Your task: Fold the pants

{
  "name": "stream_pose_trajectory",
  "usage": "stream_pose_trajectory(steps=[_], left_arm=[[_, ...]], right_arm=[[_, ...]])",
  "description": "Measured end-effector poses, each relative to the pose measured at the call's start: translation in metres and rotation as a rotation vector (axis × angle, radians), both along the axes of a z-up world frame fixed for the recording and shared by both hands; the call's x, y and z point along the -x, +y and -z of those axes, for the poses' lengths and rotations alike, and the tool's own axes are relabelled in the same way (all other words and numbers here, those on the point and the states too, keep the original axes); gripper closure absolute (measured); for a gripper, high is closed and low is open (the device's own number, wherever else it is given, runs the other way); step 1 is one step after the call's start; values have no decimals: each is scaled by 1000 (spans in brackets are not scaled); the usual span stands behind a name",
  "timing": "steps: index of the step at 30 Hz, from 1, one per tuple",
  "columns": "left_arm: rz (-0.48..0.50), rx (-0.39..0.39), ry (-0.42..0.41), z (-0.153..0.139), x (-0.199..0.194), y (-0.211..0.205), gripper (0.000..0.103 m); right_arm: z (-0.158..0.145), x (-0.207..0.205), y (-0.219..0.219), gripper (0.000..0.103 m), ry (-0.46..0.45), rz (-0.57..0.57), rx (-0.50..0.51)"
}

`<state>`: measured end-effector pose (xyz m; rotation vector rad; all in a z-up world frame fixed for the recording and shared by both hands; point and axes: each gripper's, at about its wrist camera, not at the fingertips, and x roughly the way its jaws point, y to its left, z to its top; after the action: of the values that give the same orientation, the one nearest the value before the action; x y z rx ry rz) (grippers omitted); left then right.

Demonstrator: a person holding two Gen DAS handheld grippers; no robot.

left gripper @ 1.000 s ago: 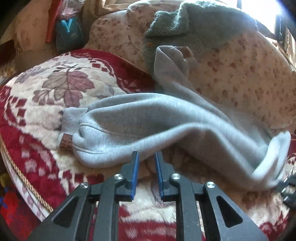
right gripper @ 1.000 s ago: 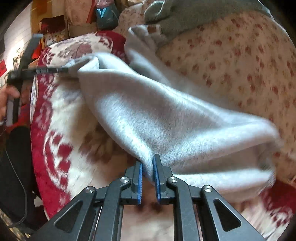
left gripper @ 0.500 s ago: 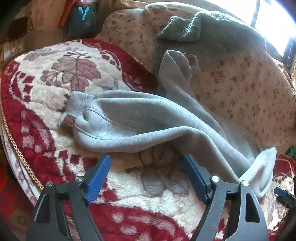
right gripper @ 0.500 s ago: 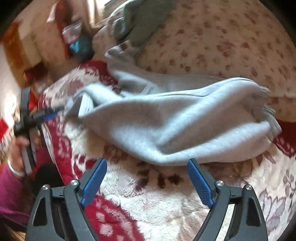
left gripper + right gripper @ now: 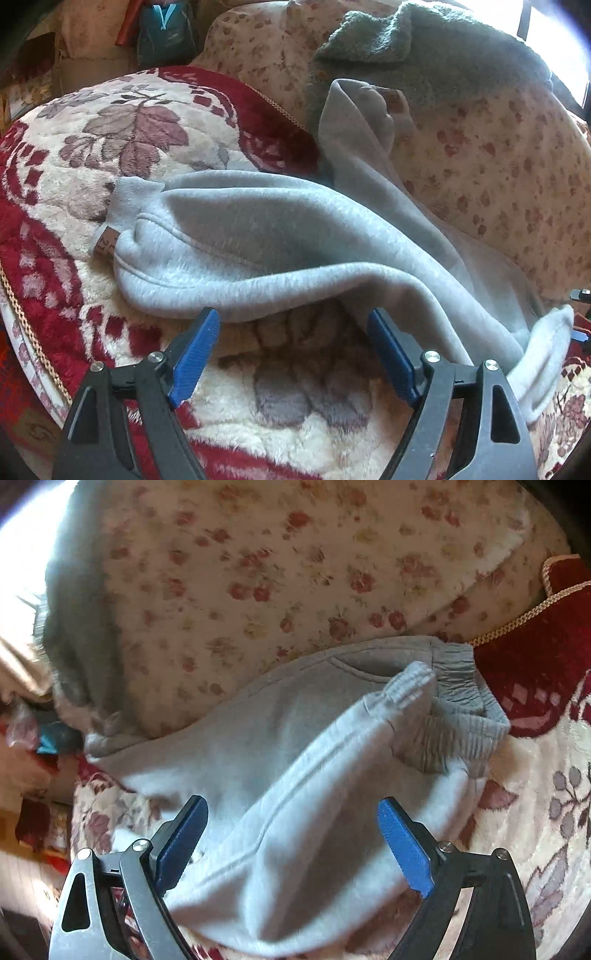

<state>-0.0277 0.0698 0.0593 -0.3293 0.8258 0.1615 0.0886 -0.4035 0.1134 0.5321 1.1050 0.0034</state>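
Note:
Grey sweatpants (image 5: 277,236) lie folded in a long bundle on a red and cream plush blanket (image 5: 129,122). A ribbed cuff (image 5: 129,199) points left, and one leg (image 5: 351,122) runs up against the cushion behind. My left gripper (image 5: 291,332) is open just short of the bundle's near edge, with only blanket between its blue pads. In the right wrist view the pants (image 5: 295,746) end in a gathered waistband (image 5: 458,686). My right gripper (image 5: 291,805) hovers over them with its jaws opening. Fabric shows between the pads, which do not press on it.
A flowered cushion (image 5: 498,166) rises behind the pants, with a grey-green towel (image 5: 424,44) draped over its top. A teal bag (image 5: 162,33) stands at the far left. The blanket's gold cord edge (image 5: 22,317) drops off at the left.
Both grippers went from shut to wide open. The right one let go of the pants' folded edge, rolled and swung to the waistband end. The left one drew back slightly.

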Motion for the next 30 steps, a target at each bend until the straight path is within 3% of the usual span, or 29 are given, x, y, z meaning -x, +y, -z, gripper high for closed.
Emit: stream_pose_trajectory(steps=[3, 5, 8, 11, 21, 30], left_arm=[[-7, -11, 10, 2, -10, -1, 21], [-10, -17, 16, 4, -16, -1, 21], [-17, 0, 30, 9, -24, 1, 21], [-19, 28, 28, 10, -26, 3, 21], [-20, 200, 34, 12, 11, 11, 22], [-115, 362, -34, 10, 10, 23, 15]], right_arm=[[7, -16, 3, 11, 5, -24, 41], [11, -20, 6, 51, 8, -40, 58], [15, -10, 4, 69, -26, -80, 69], [14, 15, -7, 79, -62, -110, 59], [-9, 119, -29, 82, -200, -164, -53], [27, 196, -54, 82, -160, -145, -132]])
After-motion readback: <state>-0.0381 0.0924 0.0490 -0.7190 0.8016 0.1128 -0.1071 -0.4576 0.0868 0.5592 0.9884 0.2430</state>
